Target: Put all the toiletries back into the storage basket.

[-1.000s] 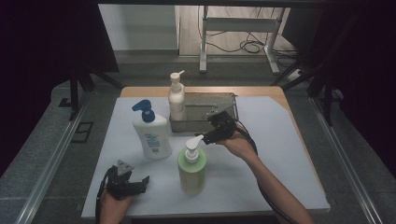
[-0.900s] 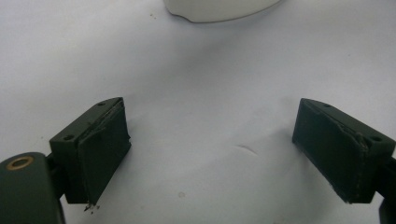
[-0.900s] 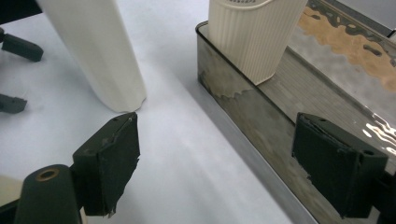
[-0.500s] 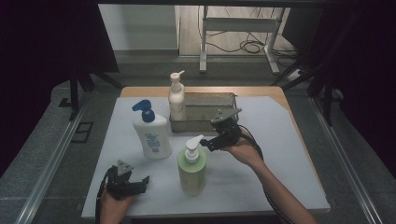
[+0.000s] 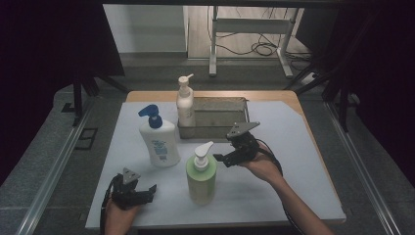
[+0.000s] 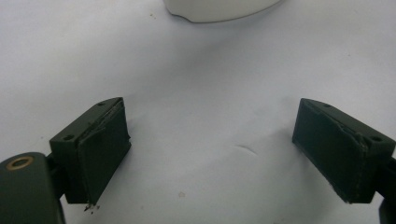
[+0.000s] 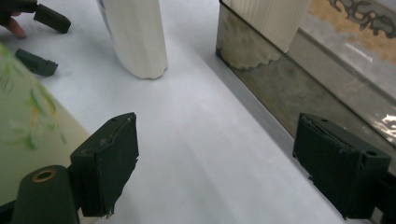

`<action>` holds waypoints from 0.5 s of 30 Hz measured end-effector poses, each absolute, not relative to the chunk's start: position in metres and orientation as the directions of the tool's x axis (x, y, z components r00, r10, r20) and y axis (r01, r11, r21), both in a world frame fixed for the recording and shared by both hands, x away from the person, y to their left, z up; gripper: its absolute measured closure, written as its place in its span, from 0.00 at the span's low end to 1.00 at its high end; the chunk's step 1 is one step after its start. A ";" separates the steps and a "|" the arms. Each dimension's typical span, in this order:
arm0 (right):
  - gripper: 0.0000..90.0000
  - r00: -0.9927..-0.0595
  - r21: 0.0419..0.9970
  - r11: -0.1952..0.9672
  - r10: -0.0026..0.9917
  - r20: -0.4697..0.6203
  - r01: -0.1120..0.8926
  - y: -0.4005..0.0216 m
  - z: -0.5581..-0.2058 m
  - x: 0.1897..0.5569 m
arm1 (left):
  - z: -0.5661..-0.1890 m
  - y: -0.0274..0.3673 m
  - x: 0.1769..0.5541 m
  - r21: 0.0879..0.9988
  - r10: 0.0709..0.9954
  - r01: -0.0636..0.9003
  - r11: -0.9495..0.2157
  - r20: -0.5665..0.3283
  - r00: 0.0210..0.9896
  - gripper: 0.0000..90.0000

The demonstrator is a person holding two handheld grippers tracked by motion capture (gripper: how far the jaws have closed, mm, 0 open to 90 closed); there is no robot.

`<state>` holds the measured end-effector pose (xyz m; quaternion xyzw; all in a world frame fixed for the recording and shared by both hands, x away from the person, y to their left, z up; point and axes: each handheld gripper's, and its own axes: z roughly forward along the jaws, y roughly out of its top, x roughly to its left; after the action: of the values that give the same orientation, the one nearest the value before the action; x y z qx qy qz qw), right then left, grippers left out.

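Observation:
A green pump bottle (image 5: 201,176) stands upright near the front of the white mat (image 5: 293,166). My right gripper (image 5: 222,159) hovers just right of its pump head, jaws open, nothing between them. In the right gripper view the green bottle (image 7: 28,121) sits at the left, outside the open right gripper (image 7: 215,135). A white bottle with a blue pump (image 5: 157,139) stands to the left. My left gripper (image 5: 147,193) rests on the mat at the front left. The left gripper (image 6: 212,123) is open over bare mat, with the white bottle's base (image 6: 219,9) beyond.
A metal tray (image 5: 220,117) sits at the back of the mat, with a cream pump bottle (image 5: 185,105) standing in its left end. The tray wall (image 7: 280,93) runs close along the right jaw. The table edge lies just behind the left hand (image 5: 117,218).
My right gripper has moved from in front of the tray toward the near side, ending beside the green bottle's pump. The left gripper has stayed put.

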<state>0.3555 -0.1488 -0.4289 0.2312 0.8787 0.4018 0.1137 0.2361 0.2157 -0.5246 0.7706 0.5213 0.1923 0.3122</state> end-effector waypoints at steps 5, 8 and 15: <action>0.16 -0.866 0.761 0.563 0.500 -0.004 0.321 -0.156 -0.432 0.348 | -0.525 0.216 0.236 0.682 0.924 0.683 -0.262 -0.029 0.382 0.12; 0.15 -0.868 0.763 0.559 0.497 0.005 0.325 -0.160 -0.435 0.343 | -0.525 0.216 0.236 0.682 0.924 0.683 -0.261 -0.029 0.382 0.12; 0.08 -0.880 0.751 0.572 0.475 0.023 0.329 -0.169 -0.442 0.328 | -0.525 0.216 0.236 0.682 0.924 0.683 -0.261 -0.029 0.382 0.12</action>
<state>0.3277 -0.1689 -0.4423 0.2277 0.8820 0.4026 0.0907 0.2360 0.2155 -0.5246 0.7703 0.5214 0.1927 0.3124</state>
